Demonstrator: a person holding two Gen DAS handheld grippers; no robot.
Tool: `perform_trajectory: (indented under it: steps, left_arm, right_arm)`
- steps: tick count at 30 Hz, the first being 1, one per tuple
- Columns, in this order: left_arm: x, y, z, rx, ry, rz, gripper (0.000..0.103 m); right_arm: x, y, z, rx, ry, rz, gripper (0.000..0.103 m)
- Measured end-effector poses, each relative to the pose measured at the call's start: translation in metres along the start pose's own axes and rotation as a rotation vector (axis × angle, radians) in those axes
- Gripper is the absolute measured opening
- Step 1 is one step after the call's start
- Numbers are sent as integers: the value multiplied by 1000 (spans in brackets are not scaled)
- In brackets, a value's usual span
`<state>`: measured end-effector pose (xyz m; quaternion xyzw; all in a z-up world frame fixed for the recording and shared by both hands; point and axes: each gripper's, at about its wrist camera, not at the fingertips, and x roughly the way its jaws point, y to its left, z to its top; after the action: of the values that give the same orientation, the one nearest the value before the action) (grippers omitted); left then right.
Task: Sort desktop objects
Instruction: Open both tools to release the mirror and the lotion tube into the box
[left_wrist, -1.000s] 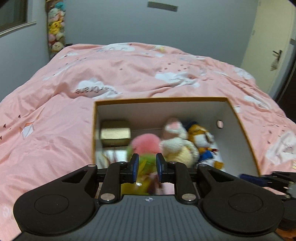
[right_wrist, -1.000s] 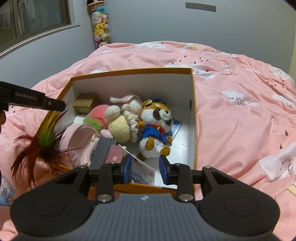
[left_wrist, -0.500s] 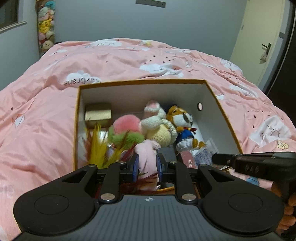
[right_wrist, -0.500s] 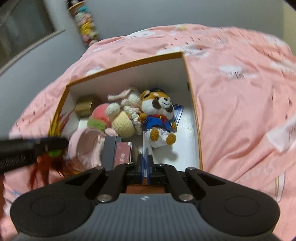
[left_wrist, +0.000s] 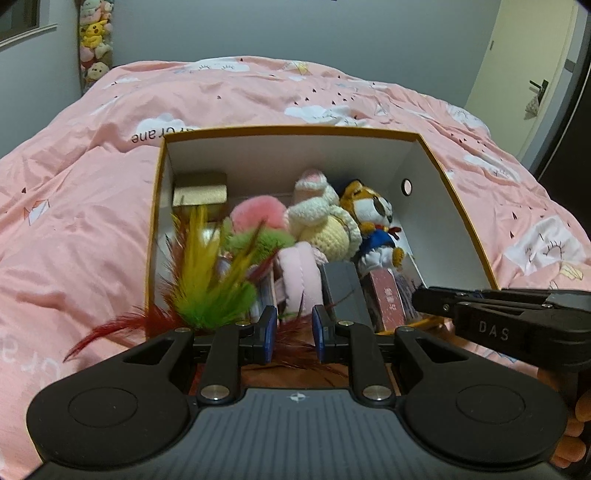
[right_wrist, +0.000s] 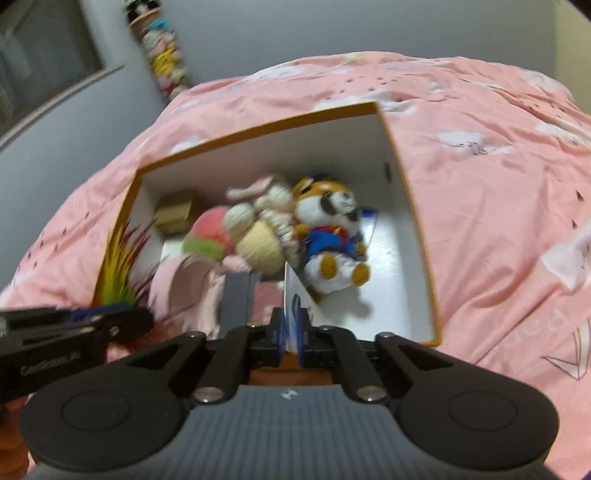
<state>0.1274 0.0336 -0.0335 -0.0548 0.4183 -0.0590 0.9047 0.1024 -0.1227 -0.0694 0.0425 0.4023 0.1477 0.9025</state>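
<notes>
Sorting step: two items going into the box (left_wrist: 454, 206) on the bed (left_wrist: 92, 221) at once, one per hand.
Left hand-held gripper (left_wrist: 293, 334): jaws narrow, dark red feather stems between them; pad contact hidden, so looks like a grip on the feather toy (left_wrist: 207, 280) but not certain.
Feather toy place: yellow-green plume over the box's near-left corner, red tips hanging outside the wall.
Right hand-held gripper (right_wrist: 291, 338): jaws opening, white-blue card (right_wrist: 295, 299) standing on edge between them, tilted into the box.
Card place: near wall, beside the tiger plush (right_wrist: 328, 229); bottom edge hidden.
Box contents: gold box (left_wrist: 199, 190) back-left, pink-green ball (left_wrist: 258, 221), knit bunny (left_wrist: 317, 218), tiger plush, pink headphones (left_wrist: 295, 273), grey case (left_wrist: 341, 284), red booklet (left_wrist: 388, 295).
Free space: bare floor on the box's right side, right wrist view.
Doing it well, card: judgement, let it slide flat toward the bare floor, not against the plush; withdraw straight back so a pad does not drag it out.
Doing it well, feathers: judgement, carry the plume further past the rim before release, so the red tips clear the wall.
Risk: the two tools sit close at the near rim; stagger the retreats. Light feathers may cling to a pad.
</notes>
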Motion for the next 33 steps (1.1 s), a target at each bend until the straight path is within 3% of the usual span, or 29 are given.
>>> perform_trajectory:
  steps: [3,13,17,19,20,29,33]
  left_arm:
    - [0,-2,-3,6,6,-7,22]
    - [-5,-6,-7,3,-5,-8,26]
    - [-8,-9,-9,2,-24,4,36]
    - [-9,-10,-10,6,-37,14,46]
    - [-10,-11,-10,9,-46,19,56]
    - [-19,-17,-15,35,-158,84,76]
    - [-20,-21,-15,68,-183,123,77]
  right_arm:
    - [-6,3,-2,-28,-14,7,25]
    - [-26,8,-14,-96,-78,-28,33]
    - [-31,10,-15,-108,-112,-51,40]
    - [-33,11,-16,-115,-128,-64,41]
    - [-34,11,-16,-118,-134,-69,43]
    - [-35,6,-20,-109,-157,-107,57]
    - [-34,8,-22,-115,-156,-109,60]
